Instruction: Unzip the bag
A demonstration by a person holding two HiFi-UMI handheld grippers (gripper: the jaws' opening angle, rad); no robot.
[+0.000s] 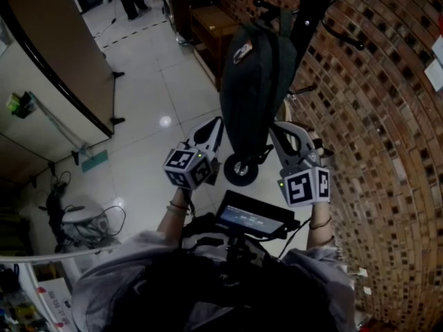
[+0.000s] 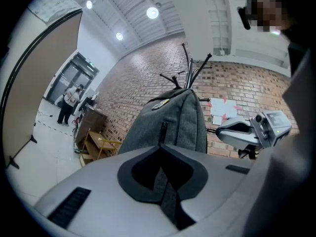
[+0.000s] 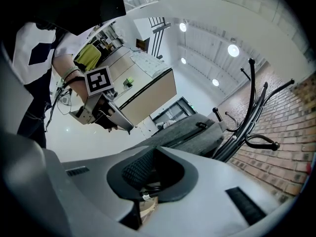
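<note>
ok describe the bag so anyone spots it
Find the brick wall on the right; a black coat rack stands before it. The bag is the dark grey backpack hanging from that rack, the only soft, bulky thing among its bare hooks.

I see the bag (image 1: pixel 256 81) as charcoal from the head view and as flecked mid-grey cloth close up, on a black coat rack (image 1: pixel 315 5), with a red-brown brick wall (image 1: pixel 387 158) lined in pale mortar on the right. The left gripper (image 1: pixel 216 126) and right gripper (image 1: pixel 280 131) are pale grey with black pads and white cubes printed with black squares; a silvery zip pull (image 3: pixel 145 196) glints between the right one's pads. On the left, the floor (image 1: pixel 159 95) is glossy white tile, and the far partition (image 1: pixel 55 40) is tan, edged in black.
</note>
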